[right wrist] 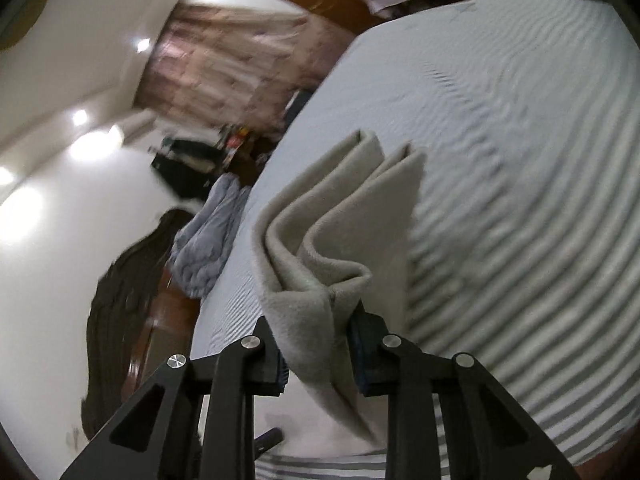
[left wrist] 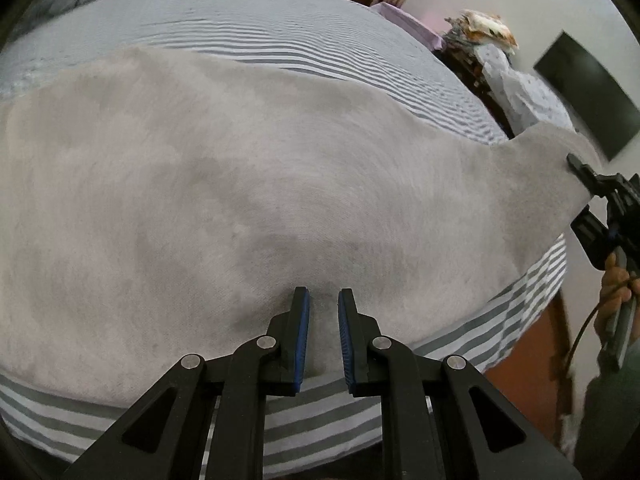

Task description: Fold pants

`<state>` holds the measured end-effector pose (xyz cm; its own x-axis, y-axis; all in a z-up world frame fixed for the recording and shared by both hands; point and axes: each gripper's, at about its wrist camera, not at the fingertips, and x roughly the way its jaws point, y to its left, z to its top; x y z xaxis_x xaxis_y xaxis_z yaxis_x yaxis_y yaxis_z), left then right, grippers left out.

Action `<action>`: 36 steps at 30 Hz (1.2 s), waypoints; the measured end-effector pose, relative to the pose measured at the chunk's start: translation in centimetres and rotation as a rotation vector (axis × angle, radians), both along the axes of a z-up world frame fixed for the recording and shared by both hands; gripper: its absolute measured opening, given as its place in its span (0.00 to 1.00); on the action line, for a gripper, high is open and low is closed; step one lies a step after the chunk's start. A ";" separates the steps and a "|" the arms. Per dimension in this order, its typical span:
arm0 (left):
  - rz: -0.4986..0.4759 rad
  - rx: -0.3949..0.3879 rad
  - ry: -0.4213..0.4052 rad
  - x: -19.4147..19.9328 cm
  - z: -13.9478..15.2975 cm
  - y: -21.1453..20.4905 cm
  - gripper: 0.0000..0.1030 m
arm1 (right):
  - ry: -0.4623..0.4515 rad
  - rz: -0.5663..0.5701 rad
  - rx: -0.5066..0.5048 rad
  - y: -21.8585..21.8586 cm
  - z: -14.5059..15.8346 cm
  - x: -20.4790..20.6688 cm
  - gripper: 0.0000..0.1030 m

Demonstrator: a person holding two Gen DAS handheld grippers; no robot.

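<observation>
The grey fleece pants [left wrist: 248, 184] are spread across the striped bed sheet [left wrist: 280, 36], close to the near edge of the bed, with one end lifted off the mattress at the right.

That raised end is clamped by the right hand-held gripper [right wrist: 320, 344]; in its own view the cloth [right wrist: 340, 220] is seen bunched in several layers between the jaws, which are nearly closed on it, the folds standing up ahead of the fingers. From the left wrist view the same gripper [left wrist: 580, 172] is seen at the right edge, carried by a hand [left wrist: 616, 280], with the fabric drawn up to it in a taut slope.

The left hand-held gripper [left wrist: 323, 336] is pointed down at the near hem region of the pants. Its blue pads [left wrist: 304, 336] are set close together with a narrow gap between them; no cloth can be seen pinched there, so whether the fabric is merely pressed or lightly caught cannot be told.

The material is judged to be soft, light and limp, with a plush nap that should give good friction. It will sag and drape wherever it is unsupported, so it is best taken at edges or corners, through all layers at once, and carried over with the opposite end pinned flat.
</observation>
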<state>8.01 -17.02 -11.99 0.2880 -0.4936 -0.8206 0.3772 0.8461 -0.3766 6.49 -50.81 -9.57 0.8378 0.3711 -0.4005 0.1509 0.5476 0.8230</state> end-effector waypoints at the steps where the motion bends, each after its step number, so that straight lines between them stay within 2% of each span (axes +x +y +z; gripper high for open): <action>1: 0.016 -0.005 -0.001 0.1 0.3 0.7 0.16 | -0.002 0.020 -0.015 0.9 0.6 0.5 0.22; 5: 0.066 -0.016 -0.030 0.5 1.3 3.7 0.16 | -0.003 0.133 -0.080 6.3 3.1 4.1 0.22; 8: 0.129 -0.029 -0.047 1.1 2.1 7.0 0.16 | 0.012 0.212 -0.112 10.6 3.7 6.6 0.22; 13: 0.227 -0.028 -0.049 2.0 1.9 12.5 0.16 | 0.063 0.312 -0.167 17.5 2.6 10.1 0.22; 17: 0.263 -0.014 -0.064 2.1 1.4 15.6 0.16 | 0.121 0.386 -0.202 23.2 0.3 11.8 0.22; 22: 0.267 -0.026 -0.078 1.9 0.8 17.9 0.16 | 0.165 0.458 -0.215 27.7 -2.5 11.9 0.22; 25: 0.262 -0.041 -0.080 2.0 0.6 18.4 0.16 | 0.210 0.470 -0.272 29.6 -3.6 11.4 0.33; 26: 0.261 -0.048 -0.081 1.9 0.5 18.5 0.16 | 0.222 0.466 -0.287 30.0 -3.9 11.2 0.43; 27: 0.261 -0.053 -0.080 2.1 0.5 18.5 0.16 | 0.227 0.467 -0.286 30.4 -4.1 11.0 0.48; 31: 0.270 -0.083 -0.069 2.2 0.3 19.2 0.16 | 0.195 0.497 -0.261 32.0 -3.5 9.2 0.53; 36: 0.296 -0.104 -0.062 2.0 0.5 20.7 0.16 | 0.195 0.540 -0.167 33.5 -4.1 6.5 0.53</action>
